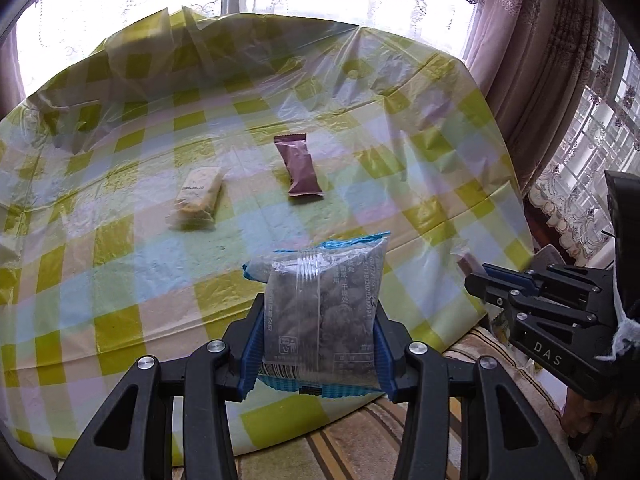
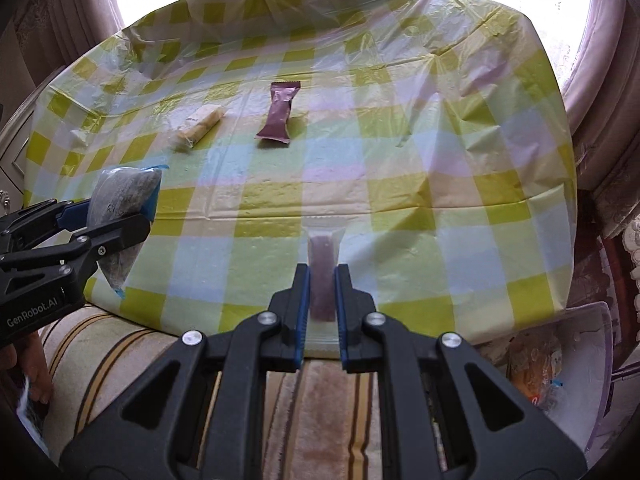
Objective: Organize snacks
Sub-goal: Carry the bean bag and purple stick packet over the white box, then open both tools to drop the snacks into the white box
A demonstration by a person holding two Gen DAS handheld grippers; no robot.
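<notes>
Left claw (image 1: 320, 320) pinches blue-edged clear packet (image 1: 324, 292); right claw (image 2: 322, 312) pinches slim reddish bar (image 2: 323, 280). Beyond them on checkered bench (image 2: 440, 200): maroon wrapper (image 2: 278, 114), pale packet (image 2: 202, 124) beside it.

My left gripper (image 1: 318, 320) clamps a clear blue-edged snack packet (image 1: 320, 292); my right gripper (image 2: 322, 312) pinches a slim clear-wrapped brown bar (image 2: 322, 268).

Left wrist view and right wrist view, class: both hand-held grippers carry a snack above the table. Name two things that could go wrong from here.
1. The right hand-held gripper pinches a thin clear-wrapped bar by a narrow strip; it might slip out or twist.
2. The left hand-held gripper holds a puffy blue-edged packet at its lower part only, so it could tip or get squashed. The loose plastic tablecloth may also snag.
</notes>
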